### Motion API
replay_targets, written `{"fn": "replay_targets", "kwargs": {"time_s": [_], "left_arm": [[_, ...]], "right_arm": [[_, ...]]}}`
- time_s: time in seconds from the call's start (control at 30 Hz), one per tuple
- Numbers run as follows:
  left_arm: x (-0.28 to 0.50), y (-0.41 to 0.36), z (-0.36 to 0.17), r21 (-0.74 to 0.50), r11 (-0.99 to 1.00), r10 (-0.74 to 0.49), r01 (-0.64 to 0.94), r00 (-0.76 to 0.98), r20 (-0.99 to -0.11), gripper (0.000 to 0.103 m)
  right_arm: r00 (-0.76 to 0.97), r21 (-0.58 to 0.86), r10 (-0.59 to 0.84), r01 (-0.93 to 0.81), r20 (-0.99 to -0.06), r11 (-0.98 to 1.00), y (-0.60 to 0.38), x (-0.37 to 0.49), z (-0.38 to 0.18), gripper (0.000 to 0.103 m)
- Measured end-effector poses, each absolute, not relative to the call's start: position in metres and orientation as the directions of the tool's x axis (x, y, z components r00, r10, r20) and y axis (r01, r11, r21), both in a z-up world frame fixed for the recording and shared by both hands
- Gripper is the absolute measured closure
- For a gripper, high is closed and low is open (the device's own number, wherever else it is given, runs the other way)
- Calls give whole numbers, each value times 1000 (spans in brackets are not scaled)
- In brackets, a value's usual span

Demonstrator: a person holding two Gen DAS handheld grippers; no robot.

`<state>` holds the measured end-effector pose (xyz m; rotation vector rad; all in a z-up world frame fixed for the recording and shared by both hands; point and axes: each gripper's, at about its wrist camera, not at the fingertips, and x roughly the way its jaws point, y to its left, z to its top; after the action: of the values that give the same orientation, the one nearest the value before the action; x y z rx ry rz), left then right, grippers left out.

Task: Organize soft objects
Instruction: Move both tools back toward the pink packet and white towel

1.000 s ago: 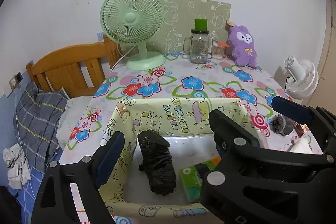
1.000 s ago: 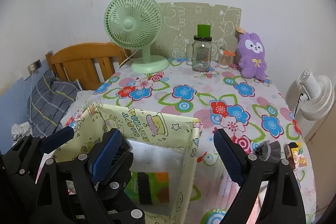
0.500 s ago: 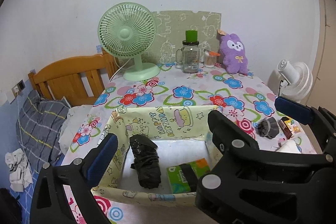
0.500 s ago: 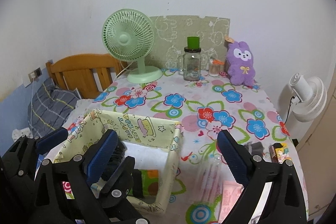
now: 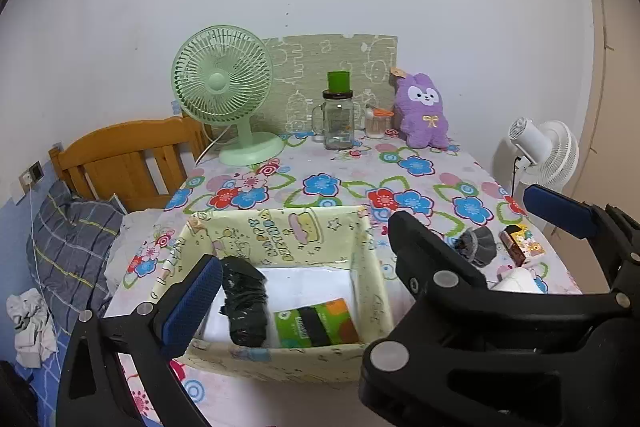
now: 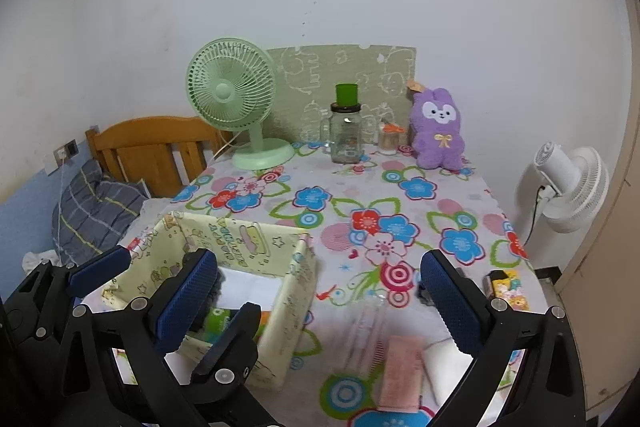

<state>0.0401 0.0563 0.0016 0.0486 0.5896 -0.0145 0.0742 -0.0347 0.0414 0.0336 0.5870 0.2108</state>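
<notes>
I hold both tools above the near edge of the counter, which is covered with a cloth of big flowers. My left tool is spread wide and holds nothing; it hangs over the yellow fabric box, which stands at the near left part of the counter. My right tool is also spread wide and empty, just to the right of the box.

Inside the box, a black bundle lies along the left wall. Beside it, close to the front wall, lies a green and orange packet. The two look very close together, but I cannot tell if they touch.

On the counter to the right of the box I see a small dark fuzzy thing and a small box with cartoon pictures. A pink flat object lies between my right tool's fingers, blurred.

At the far edge stand a green fan, a glass jar with a green lid and a purple plush rabbit, which sits upright against the wall.
</notes>
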Motion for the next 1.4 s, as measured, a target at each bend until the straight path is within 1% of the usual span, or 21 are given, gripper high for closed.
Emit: {"fn": "replay_targets", "kwargs": {"time_s": [0.13, 0.37, 0.6, 0.83, 1.03, 1.13, 1.23, 1.4], "left_arm": [[35, 44, 0, 57, 998, 16, 18, 835, -551, 0], [29, 24, -3, 46, 997, -23, 59, 827, -561, 0], [21, 4, -11, 25, 998, -38, 62, 838, -544, 0], [19, -18, -22, 18, 995, -76, 103, 830, -552, 0], [21, -34, -41, -3, 991, -109, 131, 814, -571, 0], [20, -40, -47, 7, 992, -101, 128, 811, -576, 0], [18, -45, -52, 33, 994, -67, 104, 824, -562, 0], [21, -52, -63, 17, 993, -86, 118, 806, -586, 0]], "right_arm": [[827, 56, 152, -145, -542, 988, -46, 66, 41, 0], [821, 65, 161, -150, -548, 986, -67, 57, 37, 0], [830, 37, 114, -112, -546, 993, -87, 48, 31, 0], [821, 64, 120, -101, -559, 993, -110, 42, 16, 0], [817, 44, 96, -86, -569, 995, -122, 40, -2, 0], [826, 28, 75, -71, -559, 997, -127, 38, -9, 0], [828, 29, 66, -60, -557, 998, -133, 37, -15, 0], [817, 46, 62, -44, -573, 998, -142, 37, -28, 0]]}}
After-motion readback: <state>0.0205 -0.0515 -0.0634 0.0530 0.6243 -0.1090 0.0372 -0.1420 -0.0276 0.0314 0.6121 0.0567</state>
